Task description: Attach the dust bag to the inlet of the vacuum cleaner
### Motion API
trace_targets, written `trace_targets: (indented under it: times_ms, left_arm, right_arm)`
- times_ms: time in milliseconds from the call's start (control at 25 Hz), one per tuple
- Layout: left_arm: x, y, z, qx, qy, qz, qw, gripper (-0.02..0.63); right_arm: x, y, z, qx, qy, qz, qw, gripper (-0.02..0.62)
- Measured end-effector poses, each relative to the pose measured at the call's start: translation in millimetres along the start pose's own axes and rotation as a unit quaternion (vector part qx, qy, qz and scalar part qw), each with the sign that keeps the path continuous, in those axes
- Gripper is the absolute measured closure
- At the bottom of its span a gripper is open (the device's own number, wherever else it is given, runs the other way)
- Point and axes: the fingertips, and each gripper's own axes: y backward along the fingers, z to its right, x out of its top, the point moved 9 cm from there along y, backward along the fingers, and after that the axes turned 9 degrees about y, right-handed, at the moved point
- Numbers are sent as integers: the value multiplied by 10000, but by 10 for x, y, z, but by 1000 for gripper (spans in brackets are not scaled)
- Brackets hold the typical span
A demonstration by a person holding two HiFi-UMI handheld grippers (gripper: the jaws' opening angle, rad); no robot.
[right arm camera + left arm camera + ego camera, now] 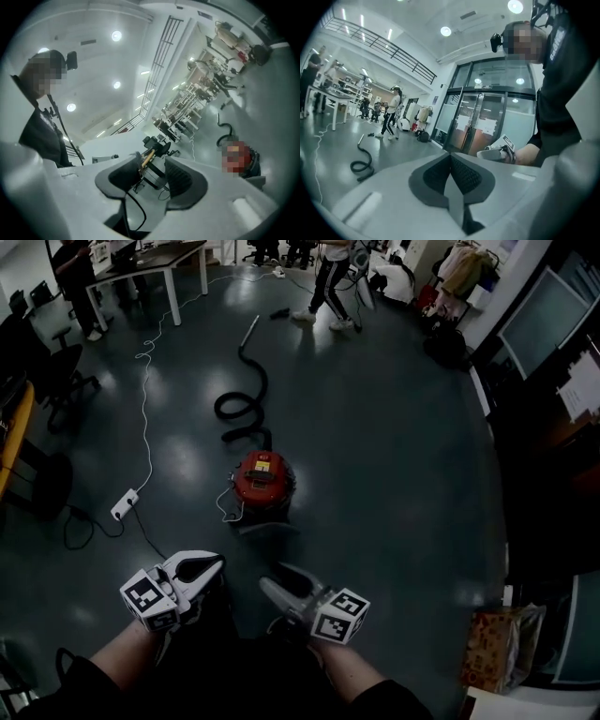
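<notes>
The red vacuum cleaner [262, 479] stands on the dark floor ahead of me, and its black hose [242, 409] curls away behind it. The right gripper view catches the vacuum cleaner [239, 157] low on the right. My left gripper [217, 562] is held up at the bottom left, and its pads meet with nothing between them [451, 161]. Beside it, my right gripper [274, 579] has a gap between its fingers and is empty [152, 171]. Both are well short of the vacuum. No dust bag shows in either gripper.
A white power strip [124, 505] and its cable lie on the floor to the left. A patterned paper bag [502, 648] stands at the lower right by dark cabinets. Office chairs [52, 371] and a table [155, 263] are at the far left, and a person [330, 282] walks at the back.
</notes>
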Motion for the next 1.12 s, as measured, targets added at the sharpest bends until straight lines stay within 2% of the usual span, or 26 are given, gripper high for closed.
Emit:
trace_targets:
  times_ms: [120,240,400,520,720,880,1000,1120]
  left_arm:
    - [-64,44,343,128,-54,-30,9999,604]
    - [18,167,652,52,-89,144,9998,604]
    - [11,416,872,-150,-169,252,9994,604]
    - [-39,626,952,-274,-322,243,9988,604]
    - [-15,927,1110,-384,-627,288,9969,604]
    - [14,1015,1140,-596,-792,276,9947,604]
    - [67,1020,1210,-726,-950,299,9924,604]
    - [138,1037,1226,-764,-1061,308,9909,604]
  right_arm:
    - [-33,240,-138,47,17,91,9999,448]
    - [-59,348,-414,127,112,91,9998,485]
    - [-110,289,-821,273,607,53,9978,540]
    - [-173,231,-1126,43,973,123,9952,591]
    - [-156,49,-1586,-301,2112,-91,9769,599]
    - [-123,-73,-1817,-567,2758,-28,9595,598]
    - [-106,-45,-1920,-724,3036,37,9500,598]
    - [-86,-40,-1958,-789,3106,153,9472,598]
